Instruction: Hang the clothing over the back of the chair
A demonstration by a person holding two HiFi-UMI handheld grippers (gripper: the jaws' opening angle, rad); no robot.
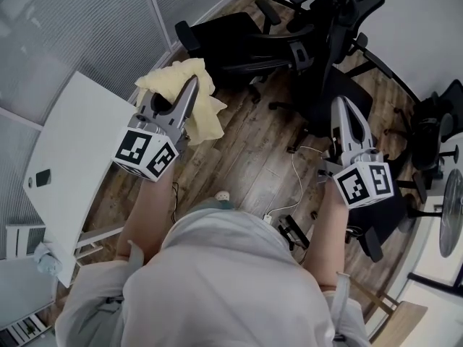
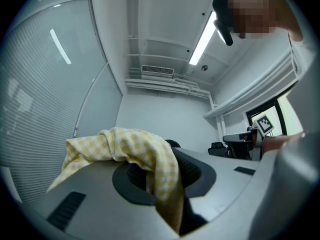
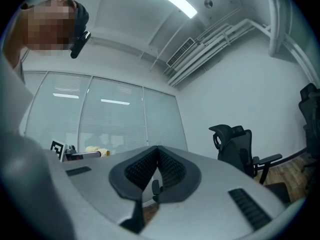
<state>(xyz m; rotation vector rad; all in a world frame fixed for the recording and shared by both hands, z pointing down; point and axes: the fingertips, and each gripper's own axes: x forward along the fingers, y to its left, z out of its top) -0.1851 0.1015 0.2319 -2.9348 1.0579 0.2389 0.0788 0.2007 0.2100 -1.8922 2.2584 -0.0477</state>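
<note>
Left gripper point(image 1: 192, 82) pinches the yellow checked garment point(image 1: 206, 118), bunched and held in the air at left. Right gripper point(image 1: 339, 103) is pressed together and empty. Black office chairs point(image 1: 239, 45) stand far ahead, well apart from the garment. Nothing is draped yet; the approach and the hanging remain.

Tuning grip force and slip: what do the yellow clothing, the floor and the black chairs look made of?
Clothing: thin woven fabric, matte, pale yellow gingham; drapes in soft folds, likely cotton.
Floor: wood-grain planks, slight sheen; wood or laminate, can't tell.
Chairs: black matte frames, probably plastic; upholstery too dark to tell.
</note>
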